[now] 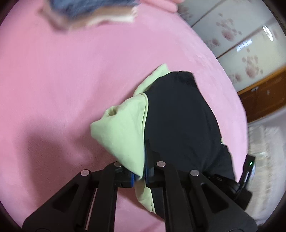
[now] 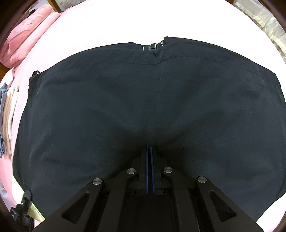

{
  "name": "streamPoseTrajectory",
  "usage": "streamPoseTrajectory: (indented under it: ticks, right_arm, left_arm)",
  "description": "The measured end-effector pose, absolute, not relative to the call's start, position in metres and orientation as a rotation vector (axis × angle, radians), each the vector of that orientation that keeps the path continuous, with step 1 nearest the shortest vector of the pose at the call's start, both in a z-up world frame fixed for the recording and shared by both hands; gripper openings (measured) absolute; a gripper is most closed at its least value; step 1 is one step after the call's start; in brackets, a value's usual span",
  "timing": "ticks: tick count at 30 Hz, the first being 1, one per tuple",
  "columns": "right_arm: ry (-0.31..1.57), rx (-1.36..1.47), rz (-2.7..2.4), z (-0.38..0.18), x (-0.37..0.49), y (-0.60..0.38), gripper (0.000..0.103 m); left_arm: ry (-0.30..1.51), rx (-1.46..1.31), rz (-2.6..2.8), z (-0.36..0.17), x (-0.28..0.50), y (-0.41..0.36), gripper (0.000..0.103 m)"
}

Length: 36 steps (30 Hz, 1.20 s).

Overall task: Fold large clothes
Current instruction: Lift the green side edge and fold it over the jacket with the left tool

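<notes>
- Left claw (image 1: 141, 175) pinches the pale green lining fabric (image 1: 123, 132) of the large black cloth garment (image 1: 180, 121), raised off the pink bed cover (image 1: 71, 80).
- Right claw (image 2: 149, 169) is pressed together, its tips against the garment's spread black panel (image 2: 143, 100).
- Beyond the garment lie folded clothes (image 1: 93, 16) and a pink pillow (image 2: 26, 33).

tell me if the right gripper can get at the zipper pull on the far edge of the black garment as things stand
Probably yes: the zipper pull lies exposed at the black garment's far edge, nothing covering it. But the right gripper is shut, tips pressing into the cloth, so it must lift off first.
</notes>
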State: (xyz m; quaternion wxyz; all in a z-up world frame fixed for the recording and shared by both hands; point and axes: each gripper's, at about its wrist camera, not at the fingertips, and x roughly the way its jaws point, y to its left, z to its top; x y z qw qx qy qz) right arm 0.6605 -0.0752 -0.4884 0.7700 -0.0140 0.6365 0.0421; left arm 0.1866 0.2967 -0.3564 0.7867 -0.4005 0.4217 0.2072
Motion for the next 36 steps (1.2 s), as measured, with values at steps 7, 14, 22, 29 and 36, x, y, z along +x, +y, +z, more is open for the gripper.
streamPoseTrajectory:
  ticks: [7, 14, 22, 29, 36]
  right_arm:
    - [1.364, -0.073, 0.136, -0.484, 0.653, -0.075, 0.004]
    - [1.363, -0.03, 0.21, -0.482, 0.652, -0.091, 0.004]
    - [1.312, 0.157, 0.314, -0.481, 0.646, -0.138, 0.004]
    - [1.308, 0.481, 0.445, -0.496, 0.65, -0.199, 0.0]
    - [1.257, 0.747, 0.686, -0.516, 0.649, -0.255, 0.0]
  left_arm:
    - [0.779, -0.622, 0.387, -0.299, 0.196, 0.252, 0.003]
    - [0.667, -0.308, 0.148, -0.231, 0.213, 0.177, 0.003]
    - [0.602, -0.073, -0.032, -0.202, 0.226, 0.084, 0.003]
    - [0.612, 0.02, -0.21, -0.188, 0.216, -0.011, 0.003]
    - [0.711, 0.153, -0.448, -0.204, 0.192, -0.125, 0.003]
